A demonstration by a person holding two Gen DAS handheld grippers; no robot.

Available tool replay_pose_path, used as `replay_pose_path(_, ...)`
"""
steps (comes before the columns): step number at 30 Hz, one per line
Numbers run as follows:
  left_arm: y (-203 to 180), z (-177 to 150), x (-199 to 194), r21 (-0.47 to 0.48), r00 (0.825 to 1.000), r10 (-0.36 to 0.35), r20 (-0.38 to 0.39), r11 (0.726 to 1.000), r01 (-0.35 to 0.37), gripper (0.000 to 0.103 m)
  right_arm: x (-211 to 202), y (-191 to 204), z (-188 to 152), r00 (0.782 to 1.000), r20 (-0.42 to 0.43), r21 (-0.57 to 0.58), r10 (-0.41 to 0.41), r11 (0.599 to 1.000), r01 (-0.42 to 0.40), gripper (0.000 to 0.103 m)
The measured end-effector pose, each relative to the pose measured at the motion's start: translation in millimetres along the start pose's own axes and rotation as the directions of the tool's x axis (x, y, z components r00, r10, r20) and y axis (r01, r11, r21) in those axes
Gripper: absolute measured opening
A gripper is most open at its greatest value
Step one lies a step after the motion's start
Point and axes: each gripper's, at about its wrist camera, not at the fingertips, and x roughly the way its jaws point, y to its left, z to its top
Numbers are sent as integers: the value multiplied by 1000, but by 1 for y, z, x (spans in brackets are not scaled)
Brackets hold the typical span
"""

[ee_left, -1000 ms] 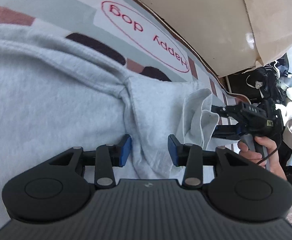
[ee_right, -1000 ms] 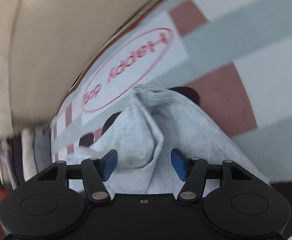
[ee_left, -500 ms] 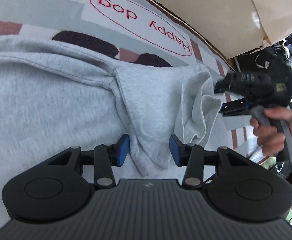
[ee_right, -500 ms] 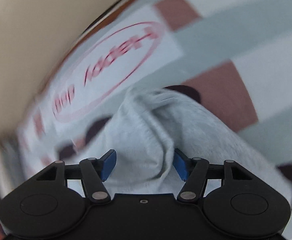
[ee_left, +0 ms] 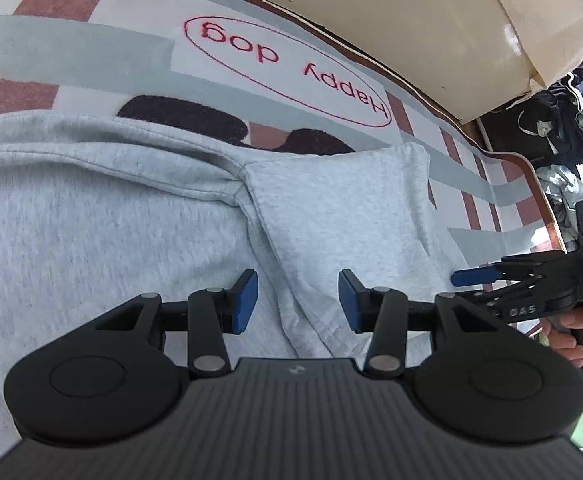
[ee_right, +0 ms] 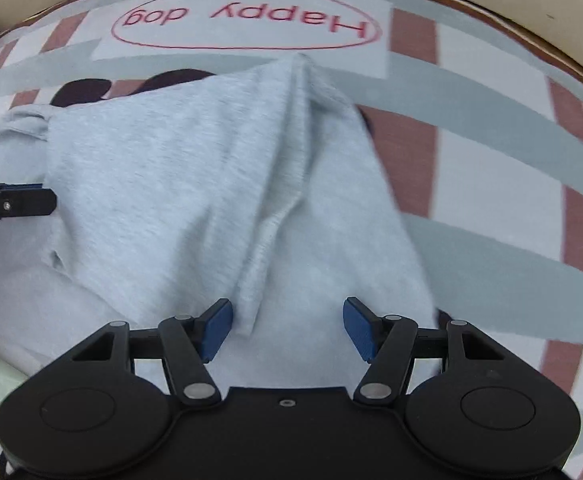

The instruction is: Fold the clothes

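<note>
Lying flat: grey garment (ee_left: 131, 208) on mat (ee_left: 91, 48)

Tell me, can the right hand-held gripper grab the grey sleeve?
Probably yes: the right hand-held gripper stands open right over the grey sleeve, with its folded edge between the pads and nothing blocking.

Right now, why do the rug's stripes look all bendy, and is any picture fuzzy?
Both wrist views use fisheye lenses, so the straight stripes on the rug curve; the right wrist view is slightly smeared with motion blur on the grey sweatshirt; the left wrist view is sharper, with a glare spot on the cream panel.
</note>
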Motion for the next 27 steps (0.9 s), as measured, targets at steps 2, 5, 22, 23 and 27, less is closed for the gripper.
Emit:
replay_pose_path(2,2,-1,0,-17,999,-44,27,999,44,46,-7,-8,-1,995,66,66,78,994,-82,67)
replay_pose_path(5,4,-3,6,-70,997,-77,21,994,79,48,-8,-21,0,960,161,180,230,949,-257,67)
replay_pose_path(22,-30,-9,0,229,992,121,-44,967,-108,11,-14,-34,-29,954,295,121,57,988,-96,13)
replay_pose_path(23,-26,-7,-1,210,993,97,-64,974,-81,13,-16,-44,-29,946,315,170,81,976,-140,16)
replay_pose_path(27,-14,1,-11,172,975,222,5,960,-219,20,-15,-51,-14,869,408,230,280,890,-394,57)
